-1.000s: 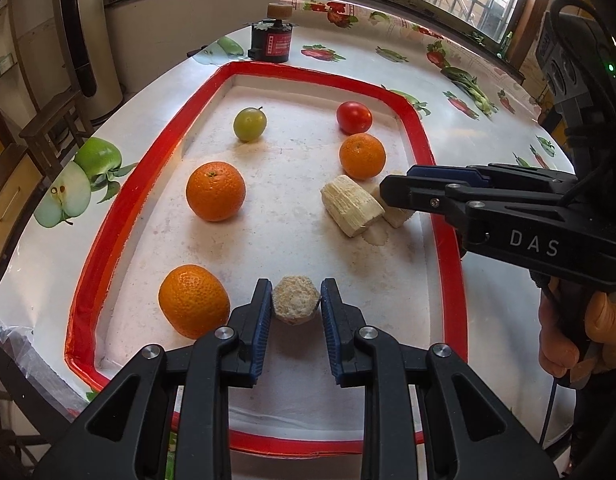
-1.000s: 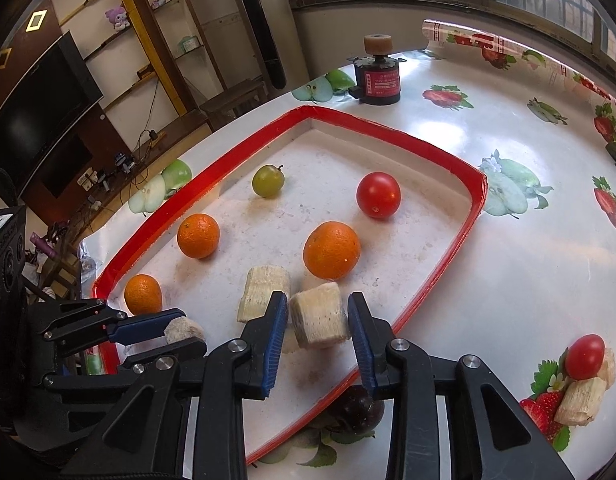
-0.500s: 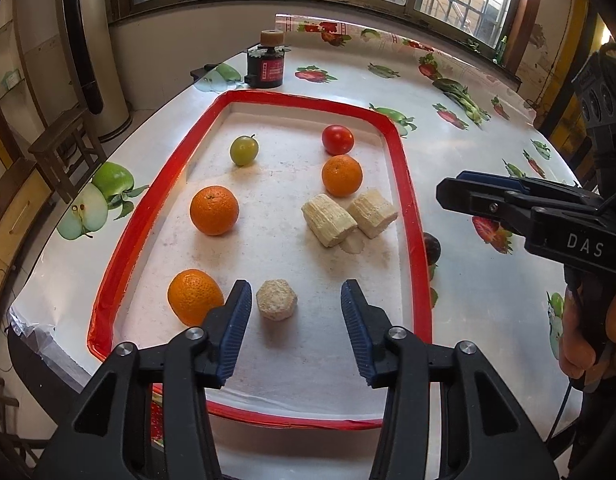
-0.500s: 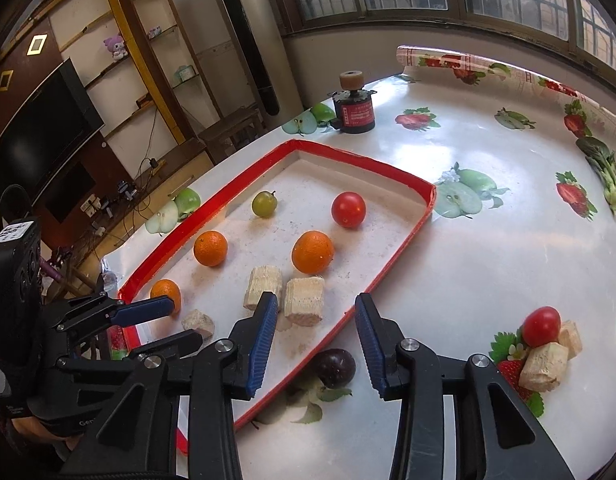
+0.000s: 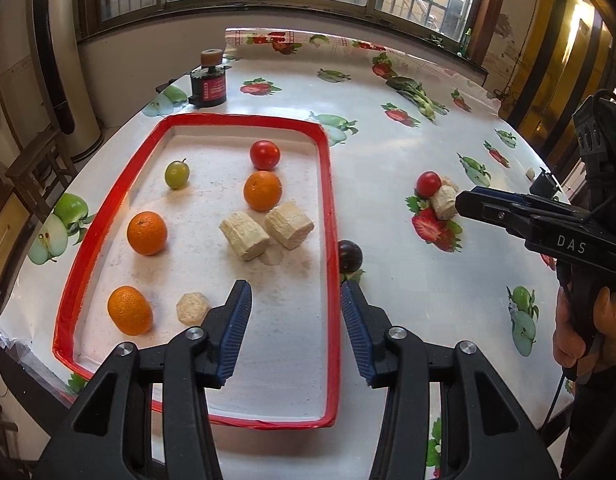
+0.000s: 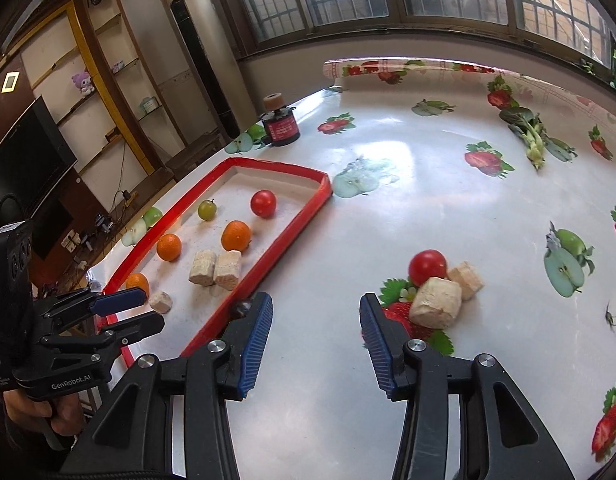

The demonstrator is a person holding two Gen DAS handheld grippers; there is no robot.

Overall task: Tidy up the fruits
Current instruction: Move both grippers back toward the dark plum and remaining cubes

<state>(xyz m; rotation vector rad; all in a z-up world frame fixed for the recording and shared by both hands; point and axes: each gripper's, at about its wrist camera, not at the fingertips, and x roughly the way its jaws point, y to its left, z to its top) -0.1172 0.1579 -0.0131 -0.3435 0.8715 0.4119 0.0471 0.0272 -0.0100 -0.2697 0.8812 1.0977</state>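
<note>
A red-rimmed tray (image 5: 327,200) holds three oranges (image 5: 262,191), a tomato (image 5: 264,155), a green grape (image 5: 176,174), two big banana pieces (image 5: 244,235) and a small one (image 5: 192,308). My left gripper (image 5: 295,286) hovers open over the tray's near right part, nothing between its fingers. A dark plum (image 5: 349,256) lies on the table against the tray's right rim. My right gripper (image 6: 316,300) is over the bare table, its jaws opening and empty. Just ahead to its right lie a second tomato (image 6: 427,266) and two banana pieces (image 6: 435,304).
A black jar with a red label and a cork top (image 5: 208,84) stands beyond the tray's far corner. A green vegetable (image 5: 413,94) lies at the far right of the fruit-print tablecloth. A hand (image 5: 587,328) grips the right tool. The table's edge runs close behind the tray's left rim.
Both grippers let go of their banana pieces in the tray, opened and drew back and up. The right one swung right, away from the tray and toward the tomato on the table.
</note>
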